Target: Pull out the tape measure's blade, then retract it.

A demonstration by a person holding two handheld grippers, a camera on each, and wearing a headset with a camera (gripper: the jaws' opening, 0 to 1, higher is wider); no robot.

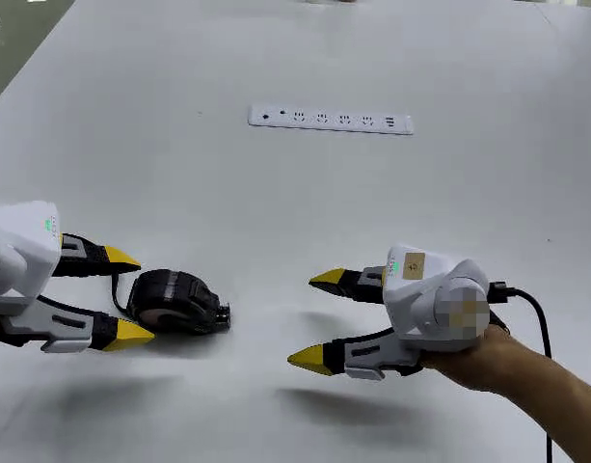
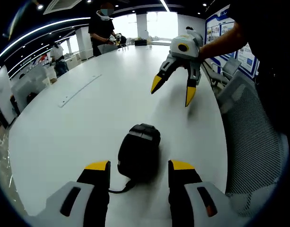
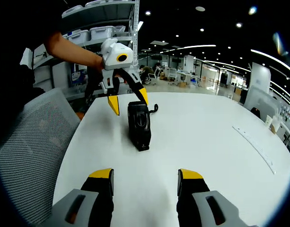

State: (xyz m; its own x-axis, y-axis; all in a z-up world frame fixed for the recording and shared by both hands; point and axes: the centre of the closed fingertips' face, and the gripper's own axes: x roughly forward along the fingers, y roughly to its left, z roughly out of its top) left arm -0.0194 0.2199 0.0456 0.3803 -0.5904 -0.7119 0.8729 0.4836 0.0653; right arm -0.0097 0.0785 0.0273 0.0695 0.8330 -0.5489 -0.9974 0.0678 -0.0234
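Head view: open tabletop (image 1: 266, 251) between tape measure (image 1: 174, 302) and right hand-held gripper (image 1: 314, 319).

— Can you read any lettering on that round black tape measure (image 1: 174, 301)?
— Too small to tell. Left of it, the white, yellow-tipped left gripper (image 1: 136, 297) is cut off at the head view's edge.

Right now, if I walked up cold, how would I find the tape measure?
Start at the big white table and go to its near left part, where the left gripper holds its yellow-tipped fingers open. The tape measure lies on the table between them. It is the one dark, rounded lump there, unlike the long white power strip farther back.
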